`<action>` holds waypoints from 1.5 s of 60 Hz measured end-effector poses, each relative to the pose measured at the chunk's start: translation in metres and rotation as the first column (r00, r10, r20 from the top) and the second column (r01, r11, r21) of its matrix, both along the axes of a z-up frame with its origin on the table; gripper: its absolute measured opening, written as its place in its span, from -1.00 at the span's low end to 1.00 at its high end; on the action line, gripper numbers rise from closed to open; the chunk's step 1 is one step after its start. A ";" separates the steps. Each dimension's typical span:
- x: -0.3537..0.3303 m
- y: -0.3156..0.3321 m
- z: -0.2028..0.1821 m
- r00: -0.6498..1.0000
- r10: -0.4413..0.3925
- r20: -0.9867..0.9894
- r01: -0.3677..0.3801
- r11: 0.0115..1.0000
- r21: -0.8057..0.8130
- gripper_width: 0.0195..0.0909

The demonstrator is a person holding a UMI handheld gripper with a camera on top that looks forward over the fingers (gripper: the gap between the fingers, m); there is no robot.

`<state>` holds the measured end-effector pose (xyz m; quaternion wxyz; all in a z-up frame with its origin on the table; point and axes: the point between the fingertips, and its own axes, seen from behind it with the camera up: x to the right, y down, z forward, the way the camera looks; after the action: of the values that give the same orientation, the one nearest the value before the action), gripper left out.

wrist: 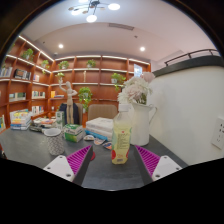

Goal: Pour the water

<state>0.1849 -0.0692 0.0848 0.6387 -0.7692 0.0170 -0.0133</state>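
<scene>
Gripper (112, 160): seen at the bottom of the frame, fingers spread wide, nothing pinched; a magenta pad (79, 159) is borne on the left finger and another on the right.

Bottle (122, 138): a tall clear one with a yellowish label, placed upright on the bench (110, 172) at the centre of the frame, between the two fingers with a gap at either side. Whether water is held in it cannot be told.

Cup (54, 140): a pale, ribbed one, set on the bench at lower left, just beyond the left finger and apart from the bottle.

Vase (138, 122): a white vessel with pale flowers, stood right of centre behind the bottle.

Boxes (99, 127): pale, stacked behind the bottle, left of the vase.

Shelves (95, 80): wooden, ranged along the back wall in the upper middle and at left, stocked with plants and small items too small to be told.

Partition (185, 115): a white panel, filling the right of the frame.
</scene>
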 end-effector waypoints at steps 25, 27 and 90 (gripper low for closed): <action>0.014 0.104 -0.002 0.997 -0.070 0.012 0.070 0.997 0.040 0.78; 0.015 0.108 -0.004 0.997 -0.072 0.003 0.072 0.997 0.039 0.69; -0.097 0.167 0.043 0.102 0.086 0.991 -0.158 0.985 -0.069 -0.47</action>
<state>0.0876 0.0974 0.1282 0.5073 -0.5457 -0.4750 -0.4683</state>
